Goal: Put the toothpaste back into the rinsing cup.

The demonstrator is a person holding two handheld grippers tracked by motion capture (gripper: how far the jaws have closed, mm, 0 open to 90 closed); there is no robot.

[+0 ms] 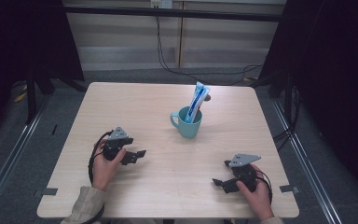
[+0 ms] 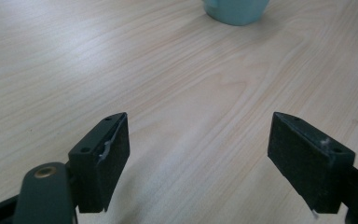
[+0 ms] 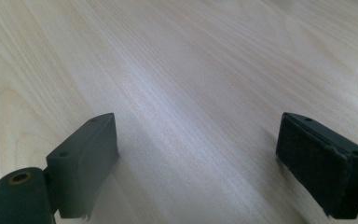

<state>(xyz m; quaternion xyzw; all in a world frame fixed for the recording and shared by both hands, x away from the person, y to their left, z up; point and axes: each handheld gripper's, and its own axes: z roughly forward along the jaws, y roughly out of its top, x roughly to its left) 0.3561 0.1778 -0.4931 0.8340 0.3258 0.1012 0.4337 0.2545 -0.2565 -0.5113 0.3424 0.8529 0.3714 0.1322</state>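
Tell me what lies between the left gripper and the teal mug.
Nothing: in the high view, bare tabletop runs from the left gripper to the teal mug. The left gripper view shows the same, plain wood up to the mug's base.

Tabletop [image 1: 168, 186]: pale wood-grain board, square with rounded corners, seen from above my side of it.
Mug [image 1: 187, 123]: teal, upright, just beyond the middle of the tabletop, its handle turned to my left.
Mug in my left gripper view: its teal base [image 2: 235, 10] sits at the top edge, on the same light grain.
Tape marks: one grey strip [image 1: 48, 191] at the tabletop's near left edge, another [image 1: 289, 188] at its near right edge.
Surface ahead of me: bare wood grain [image 3: 191, 93] in my right gripper view.
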